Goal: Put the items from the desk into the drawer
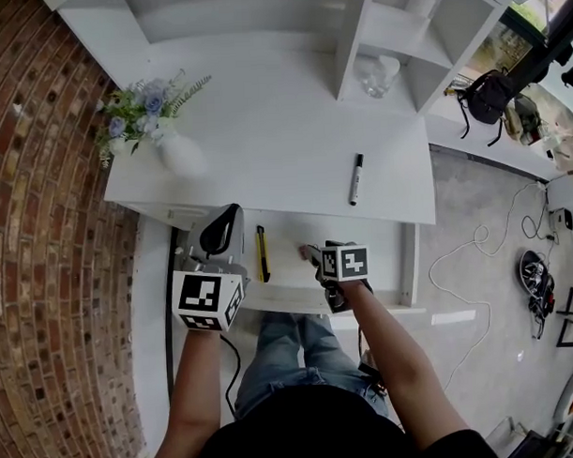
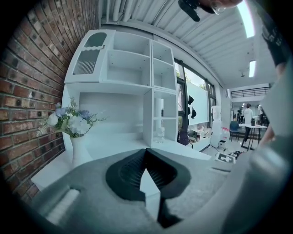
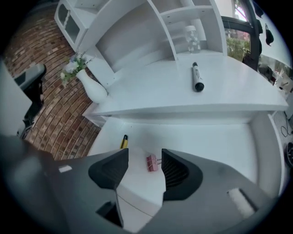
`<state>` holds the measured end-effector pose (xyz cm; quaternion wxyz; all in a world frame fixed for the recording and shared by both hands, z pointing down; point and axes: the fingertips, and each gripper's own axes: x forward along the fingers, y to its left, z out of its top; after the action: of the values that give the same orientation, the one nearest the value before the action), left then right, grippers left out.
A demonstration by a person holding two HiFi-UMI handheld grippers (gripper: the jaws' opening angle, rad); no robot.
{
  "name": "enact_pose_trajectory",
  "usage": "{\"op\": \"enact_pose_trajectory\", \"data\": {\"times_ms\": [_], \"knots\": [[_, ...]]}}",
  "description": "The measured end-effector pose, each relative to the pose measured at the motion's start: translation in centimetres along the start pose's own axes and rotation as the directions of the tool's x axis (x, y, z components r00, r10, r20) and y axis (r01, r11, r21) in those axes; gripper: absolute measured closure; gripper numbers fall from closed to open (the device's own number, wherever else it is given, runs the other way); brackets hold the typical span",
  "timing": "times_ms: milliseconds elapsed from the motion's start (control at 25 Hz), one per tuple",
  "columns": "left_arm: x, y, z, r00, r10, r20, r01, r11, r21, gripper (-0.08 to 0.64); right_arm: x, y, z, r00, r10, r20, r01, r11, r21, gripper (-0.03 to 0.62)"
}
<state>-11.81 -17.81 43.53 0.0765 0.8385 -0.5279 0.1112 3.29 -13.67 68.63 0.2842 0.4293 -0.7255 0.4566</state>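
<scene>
A black marker [image 1: 356,179] [image 3: 197,77] lies on the white desk top [image 1: 284,148]. Below it the drawer [image 1: 381,258] stands pulled out. A yellow utility knife [image 1: 263,254] [image 3: 124,141] rests on its floor at the left. A small pink binder clip [image 3: 151,162] [image 1: 303,252] lies further right, just past my right gripper [image 3: 145,157] [image 1: 313,255]. That gripper is open, and the clip sits close to its right-hand finger. My left gripper [image 2: 146,153] [image 1: 223,230] hovers over the drawer's left end, shut, with nothing in it.
A white vase of flowers [image 1: 161,134] [image 2: 73,132] stands at the desk's left, by the brick wall. White shelving rises at the back and holds a glass jar [image 1: 377,75] [image 3: 192,39]. The drawer's right side wall [image 1: 411,261] borders grey floor with cables.
</scene>
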Motion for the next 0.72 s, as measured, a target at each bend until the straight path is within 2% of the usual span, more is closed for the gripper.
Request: {"op": "enact_pose_trajectory", "data": {"times_ms": [160, 480, 720], "knots": [[-0.4, 0.4, 1.3, 0.999, 0.021, 0.034, -0.021, 1.000, -0.013, 0.561, -3.1, 0.8, 1.6, 0.999, -0.002, 0.038, 0.005, 0.998, -0.068, 0.360], [-0.9, 0.2, 4.8, 0.992, 0.027, 0.122, -0.026, 1.000, -0.010, 0.561, -9.8, 1.5, 4.7, 0.991, -0.005, 0.135, 0.015, 0.997, -0.075, 0.365], [-1.2, 0.0, 7.1, 0.983, 0.034, 0.179, -0.033, 0.999, -0.011, 0.561, -14.9, 1.5, 7.3, 0.957, -0.022, 0.289, 0.041, 0.998, -0.058, 0.368]]}}
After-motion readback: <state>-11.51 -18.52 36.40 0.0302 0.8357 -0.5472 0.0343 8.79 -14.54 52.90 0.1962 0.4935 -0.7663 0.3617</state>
